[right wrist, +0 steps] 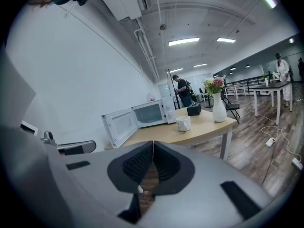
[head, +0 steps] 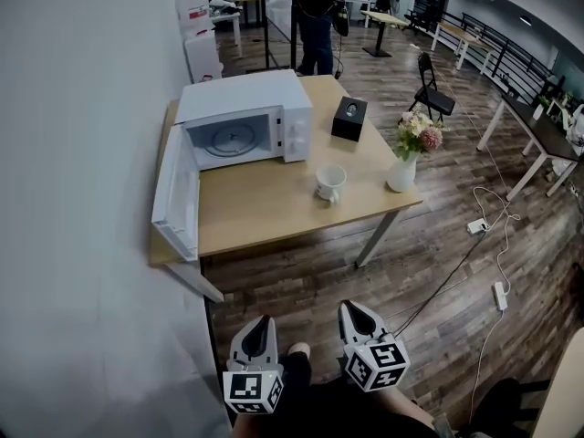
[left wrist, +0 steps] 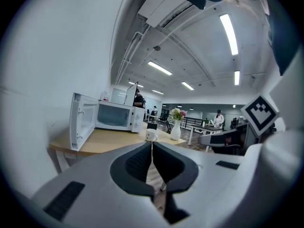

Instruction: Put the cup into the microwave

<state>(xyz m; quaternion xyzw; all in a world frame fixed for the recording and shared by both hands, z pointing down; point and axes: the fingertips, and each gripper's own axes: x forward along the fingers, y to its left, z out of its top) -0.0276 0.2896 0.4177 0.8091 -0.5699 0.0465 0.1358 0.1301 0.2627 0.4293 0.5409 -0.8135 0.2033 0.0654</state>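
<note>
**Clerk:** Surface and room?

**Checker:** One pale wooden bench (head: 274, 217), upper centre of the head view, set against a white wall (head: 73, 153). Dark plank floor (head: 429, 272) all round. Open office beyond: further desks (head: 383, 18), a black chair (head: 431, 85), a person (head: 315, 16) standing at the top edge.

**Clerk:** Items on the bench?

**Checker:** White microwave (head: 242, 108) at the bench's upper left. Its door (head: 175, 194) is swung wide open toward the lower left, along the bench's left edge, and the cavity faces down the frame. Black box (head: 349, 118) just right of the microwave. White vase (head: 401, 173) with flowers (head: 418, 133) at the right-hand end. On the floor, right: loose cables (head: 493, 208) and a power strip (head: 499, 295).

**Clerk:** The cup?

**Checker:** One white cup (head: 329, 182), on the bench, below and right of the microwave's front corner, between it and the vase, touching neither. Upright, mouth up, long axis vertical. Handle side unclear.

**Clerk:** Claws?

**Checker:** Left claw (head: 263, 322) and right claw (head: 352, 308), bottom centre, over the floor, well apart from the bench. Both closed, pads together, nothing between them.
</note>
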